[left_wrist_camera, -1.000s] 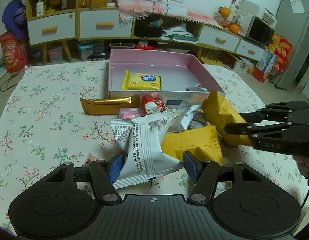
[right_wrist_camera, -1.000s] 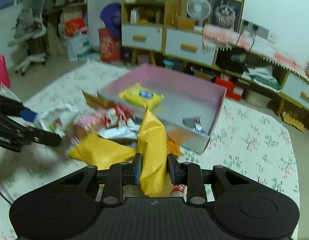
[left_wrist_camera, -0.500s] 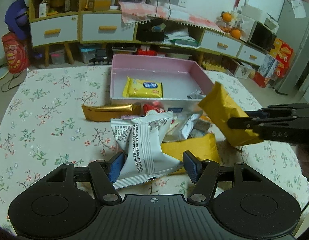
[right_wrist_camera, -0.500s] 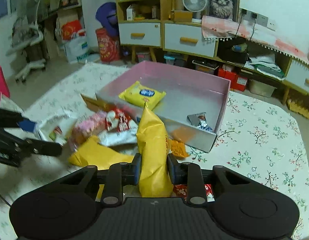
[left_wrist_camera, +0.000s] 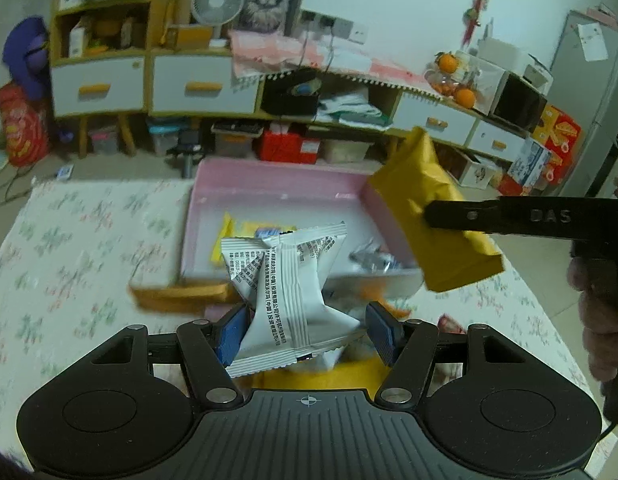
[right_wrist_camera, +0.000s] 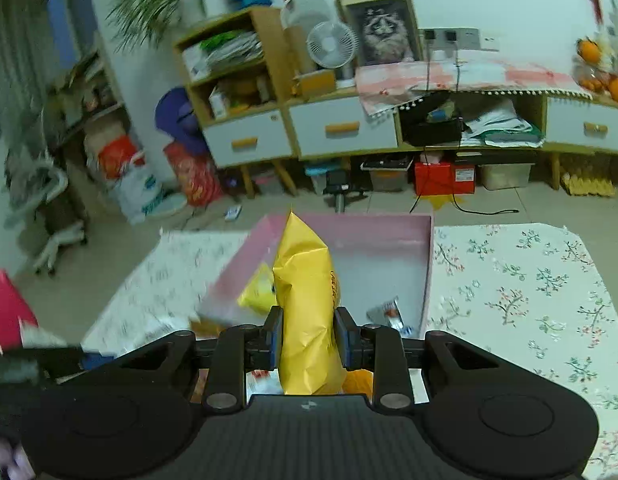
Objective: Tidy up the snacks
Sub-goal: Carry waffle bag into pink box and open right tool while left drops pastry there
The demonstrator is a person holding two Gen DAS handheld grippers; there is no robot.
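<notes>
left tongs (left_wrist_camera: 305, 330) loosely straddle white crinkly plastic snack packet (left_wrist_camera: 287, 296) | right tongs (right_wrist_camera: 308, 338) clamp yellow foil snack bag (right_wrist_camera: 309, 308) | risk: white packet slips short of pink cardboard box (left_wrist_camera: 281, 184)

My left gripper (left_wrist_camera: 305, 330) holds a white snack packet (left_wrist_camera: 287, 296) upright, printed seam showing. My right gripper (right_wrist_camera: 309, 338) clamps a yellow bag (right_wrist_camera: 307, 304) upright over the pink box (right_wrist_camera: 427, 264), where a yellow pack (right_wrist_camera: 259, 292) lies.
</notes>
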